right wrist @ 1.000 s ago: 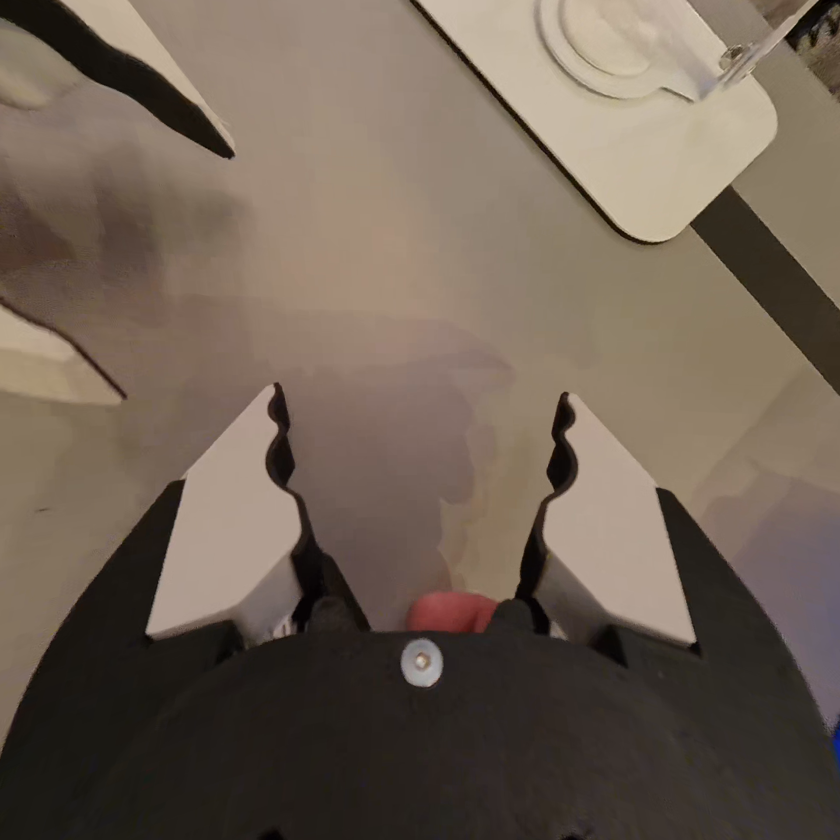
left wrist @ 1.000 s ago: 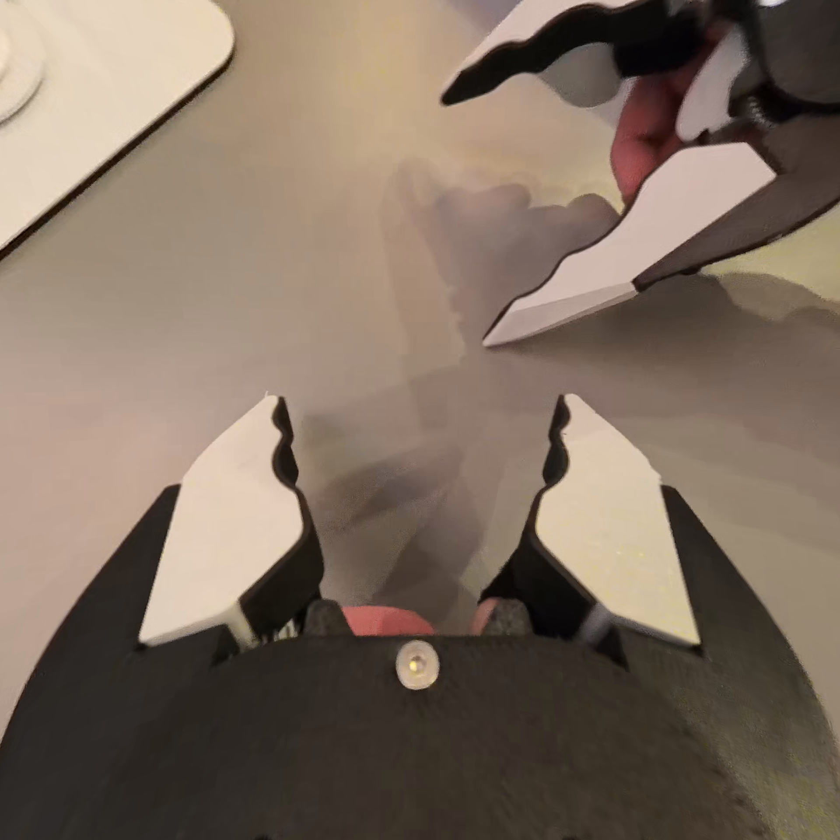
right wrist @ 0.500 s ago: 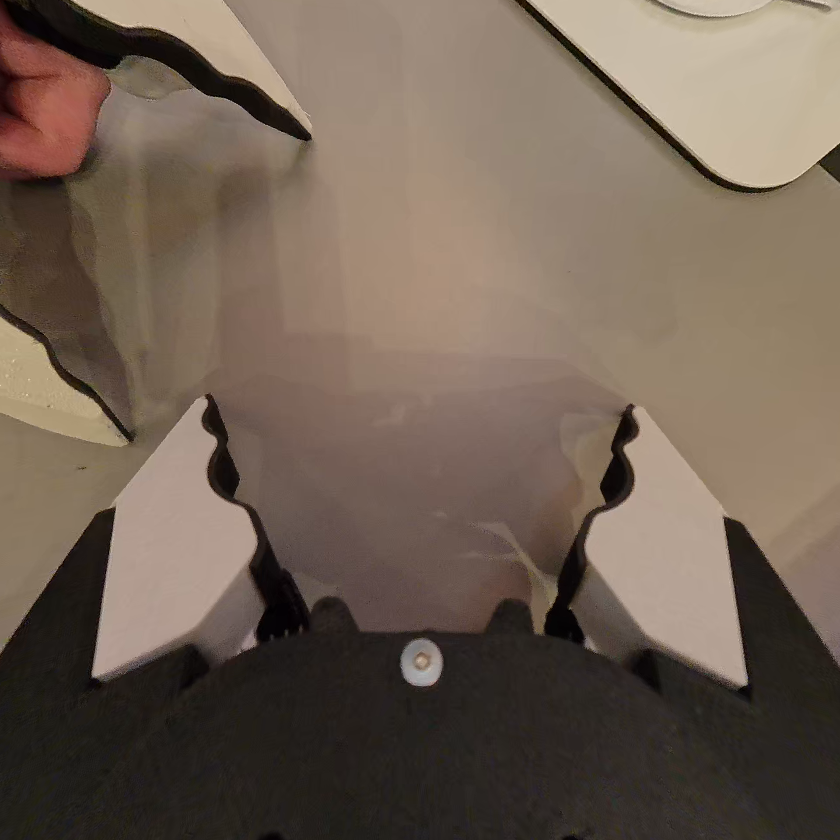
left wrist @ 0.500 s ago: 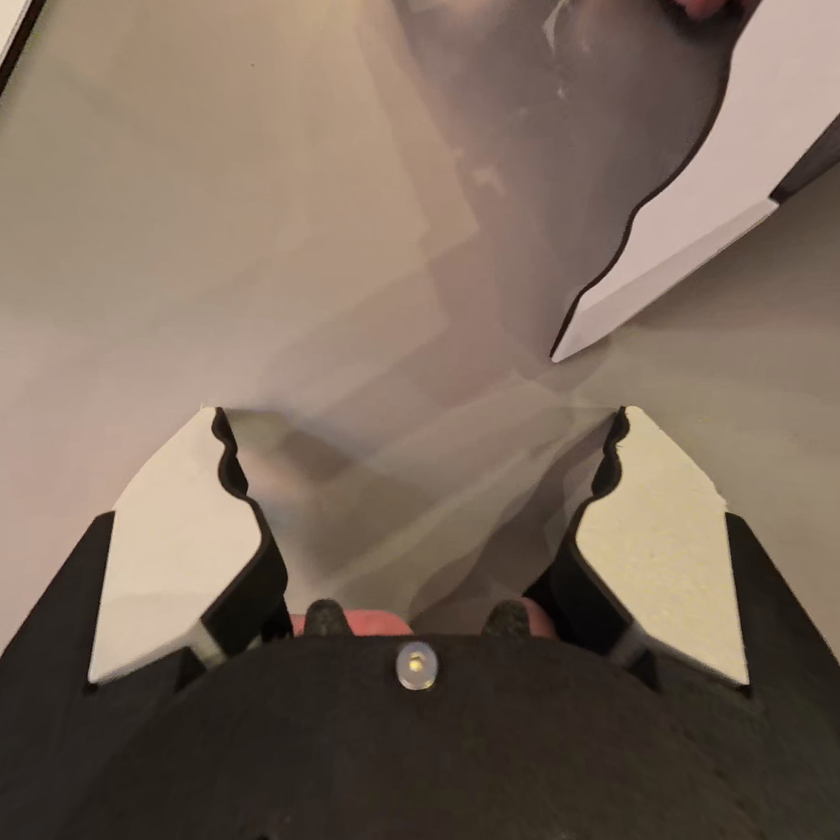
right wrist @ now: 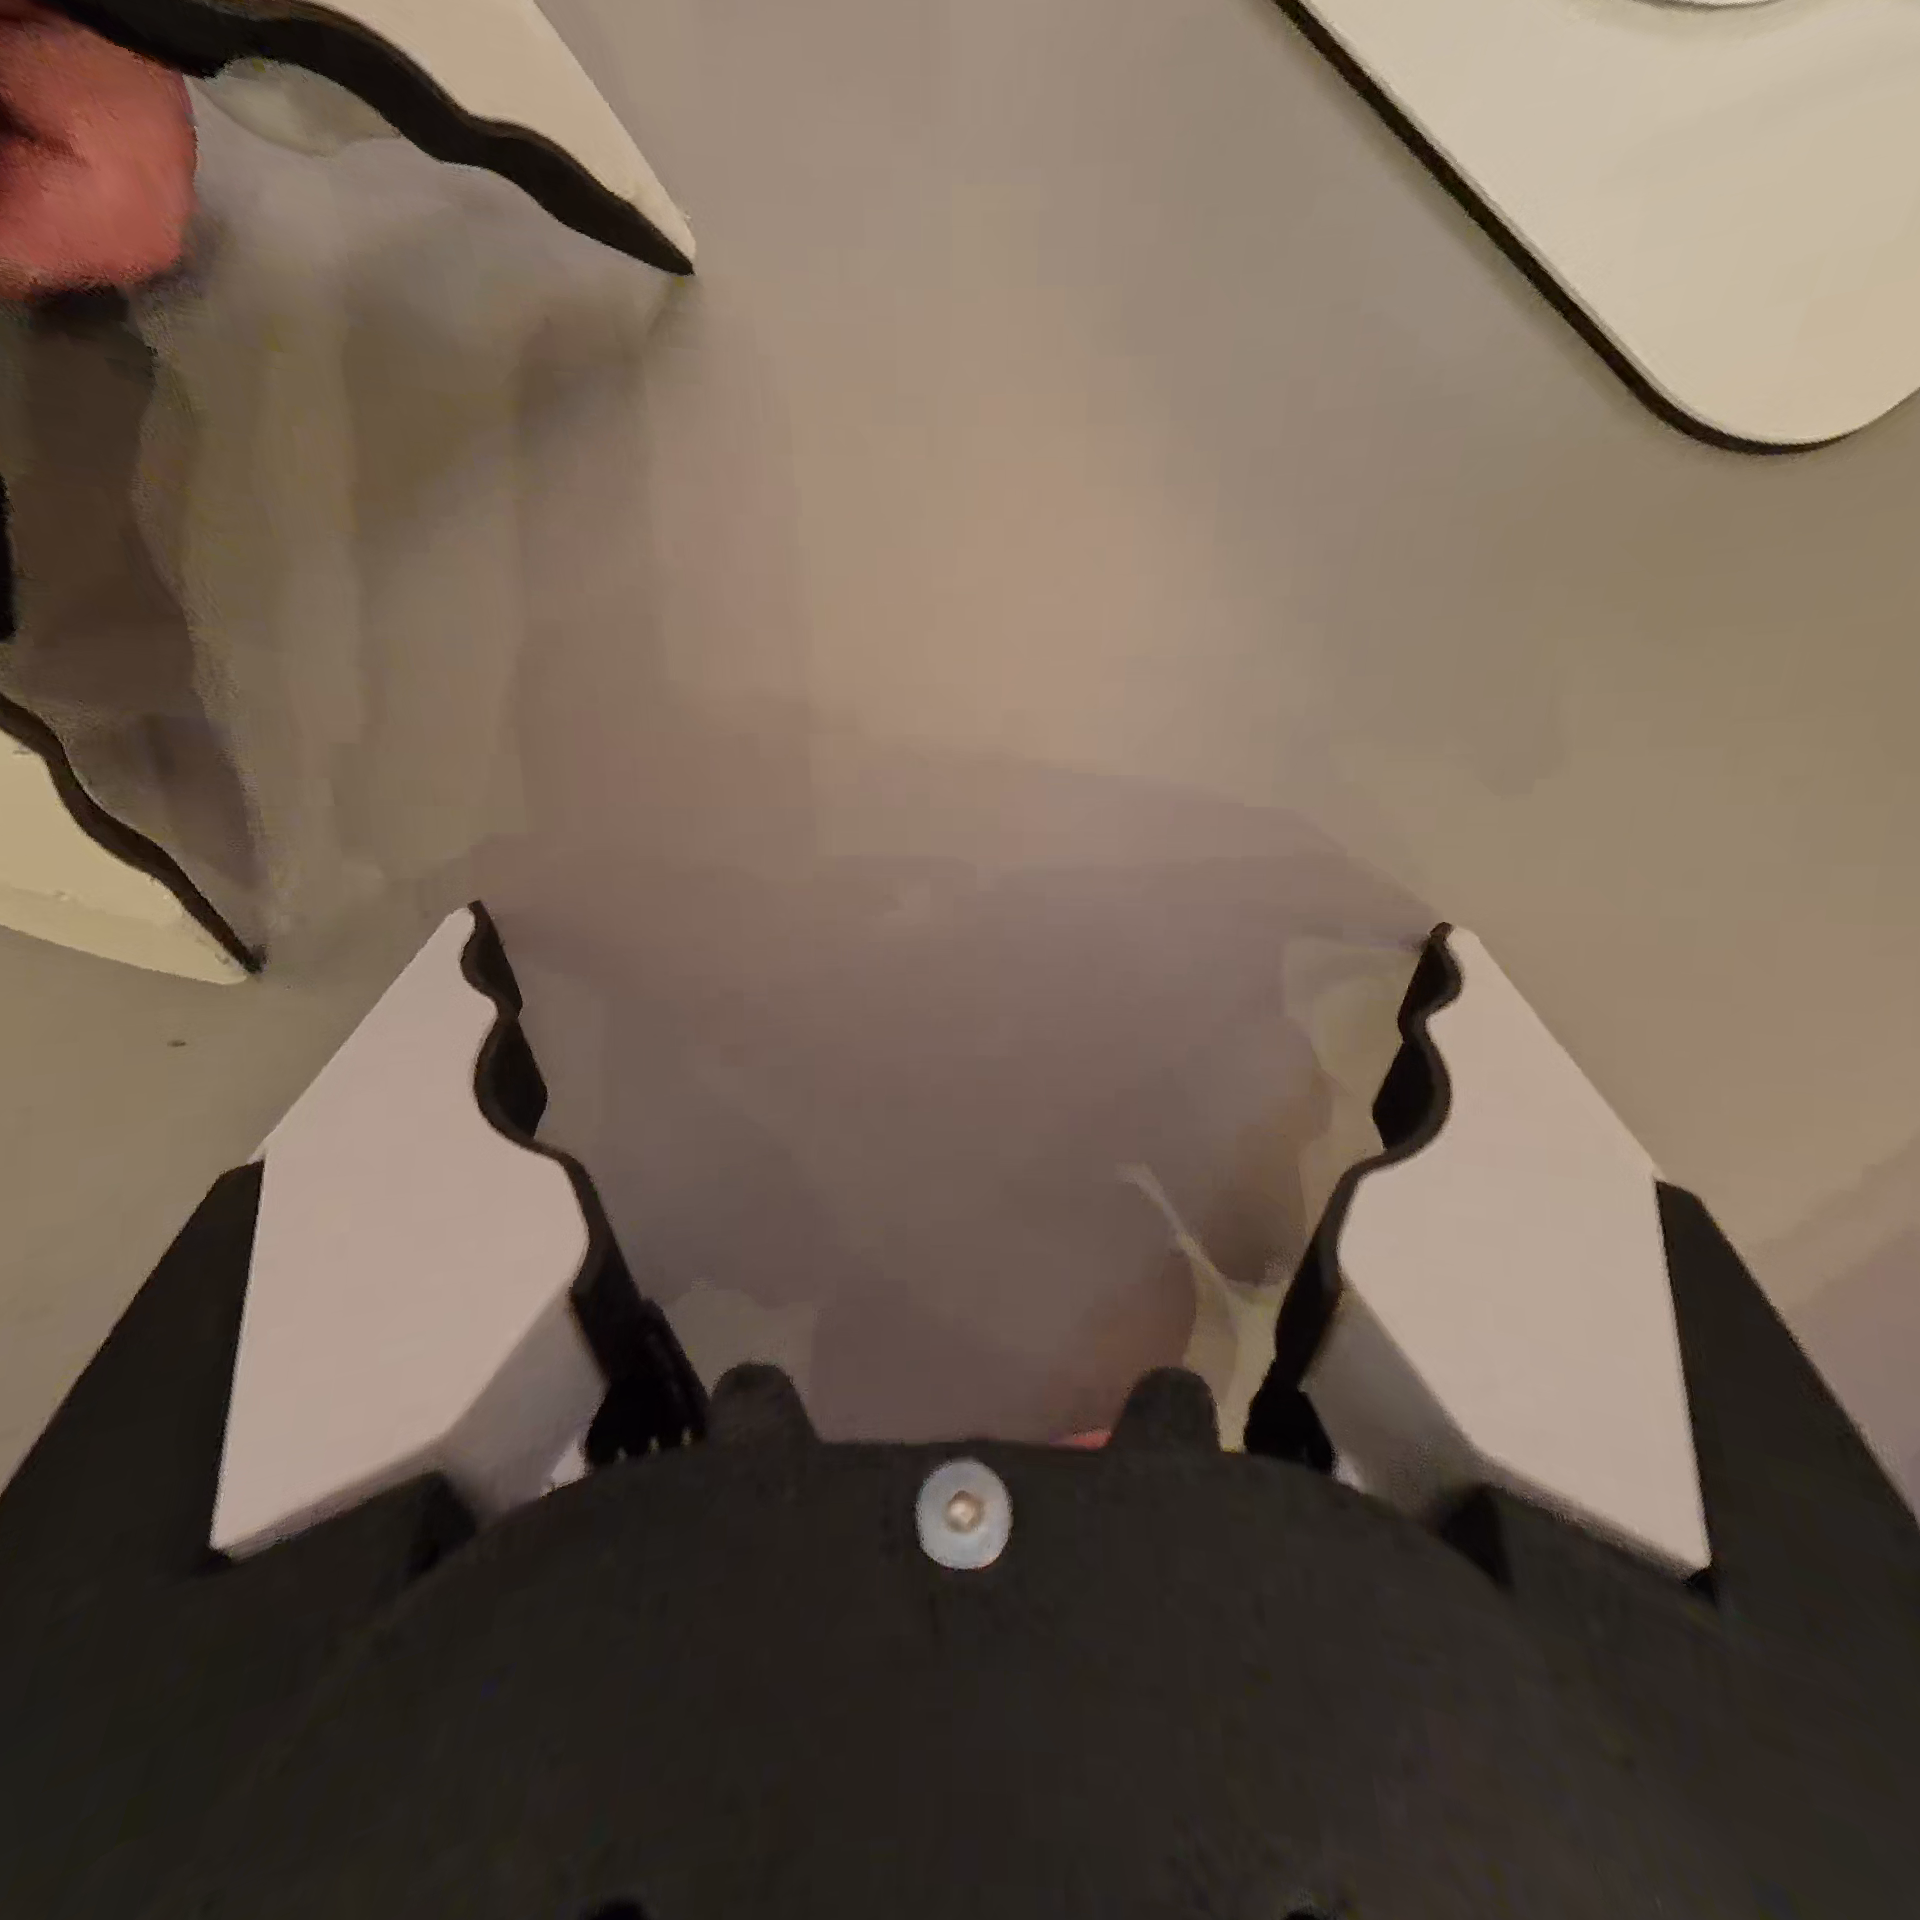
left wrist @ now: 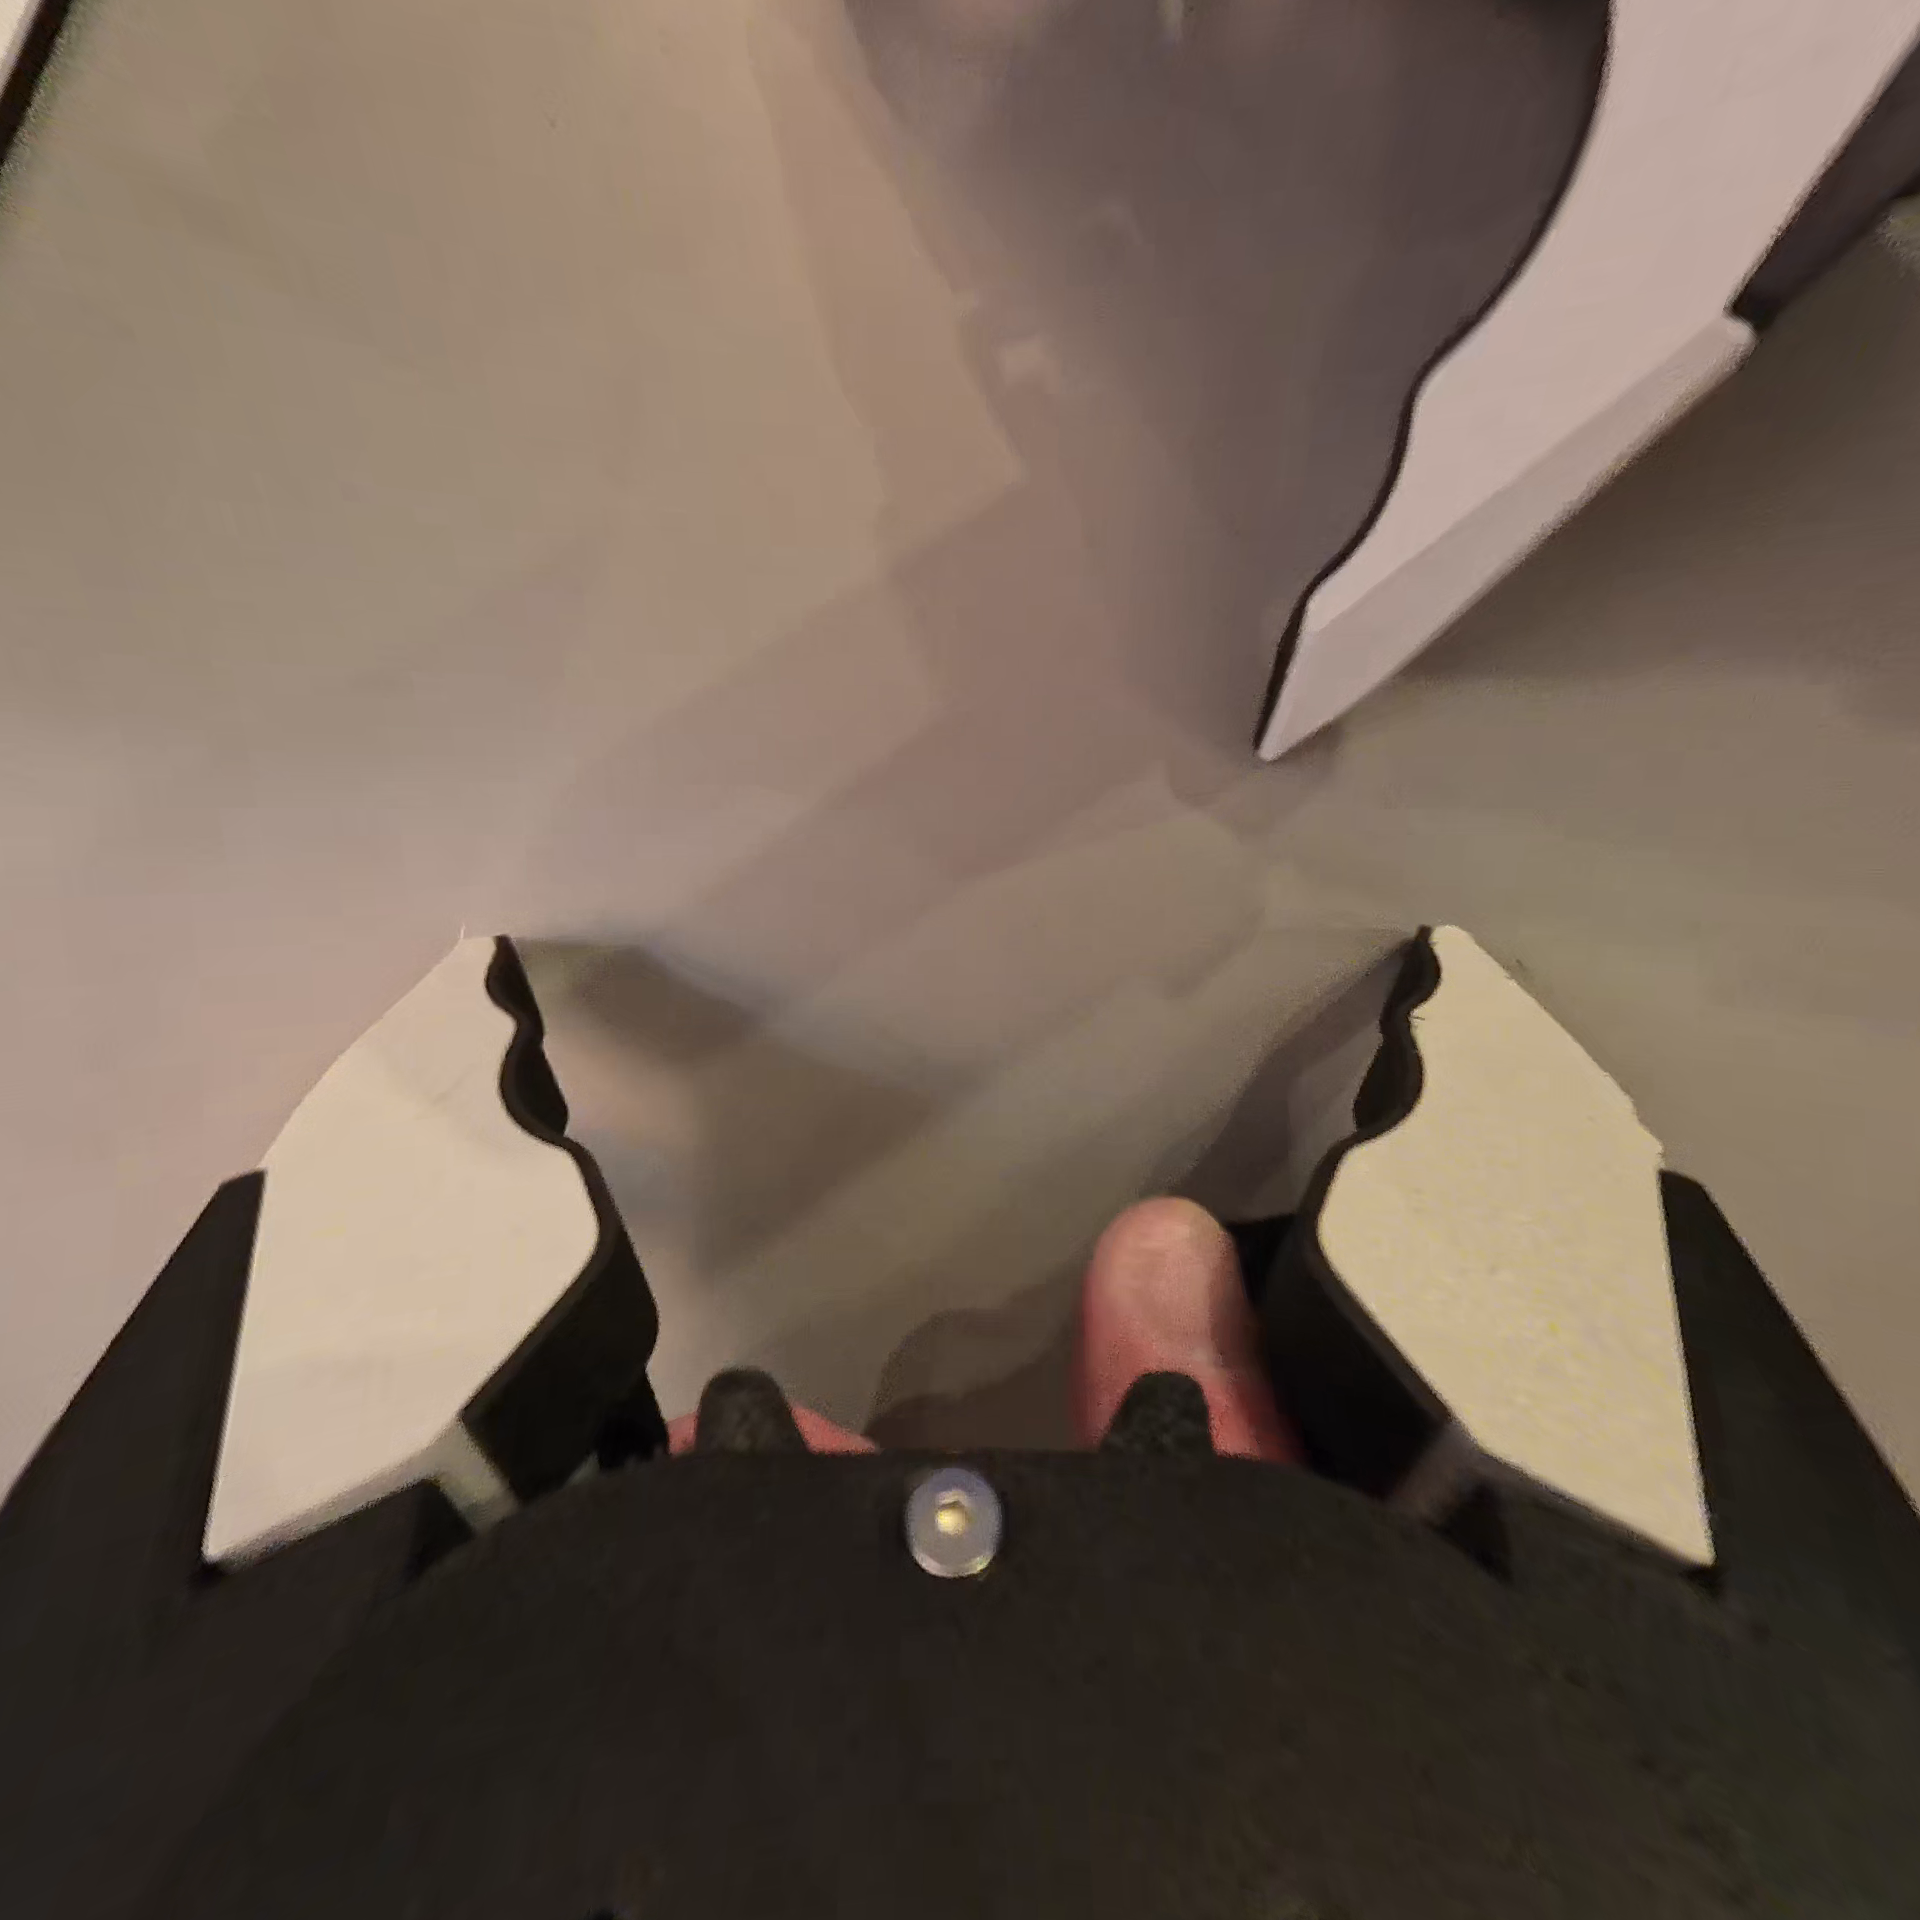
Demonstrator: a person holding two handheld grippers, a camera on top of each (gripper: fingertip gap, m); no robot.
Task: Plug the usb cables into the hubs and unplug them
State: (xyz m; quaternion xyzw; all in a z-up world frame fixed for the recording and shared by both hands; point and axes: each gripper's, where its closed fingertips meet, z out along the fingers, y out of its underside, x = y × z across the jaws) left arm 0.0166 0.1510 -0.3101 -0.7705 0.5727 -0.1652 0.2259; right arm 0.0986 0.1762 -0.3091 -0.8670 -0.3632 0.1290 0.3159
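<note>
No USB cable or hub shows in either view. My left gripper (left wrist: 961, 940) is open wide and empty, held close over the bare grey table (left wrist: 520, 520). My right gripper (right wrist: 956, 925) is open wide and empty too, close over the same table (right wrist: 1039, 468). In the left wrist view one white finger (left wrist: 1558, 416) of the right gripper reaches in from the upper right, its tip near the table. In the right wrist view the left gripper's two fingers (right wrist: 582, 135) show at the upper left, spread apart.
A white board with a dark edge (right wrist: 1662, 208) lies at the upper right of the right wrist view. A person's hand (right wrist: 83, 177) shows at its upper left, and a fingertip (left wrist: 1158, 1320) shows between the left gripper's fingers.
Both grippers have dropped closer to the table and opened wider. The white board has slid almost out of the left wrist view. The two grippers stand nearer each other.
</note>
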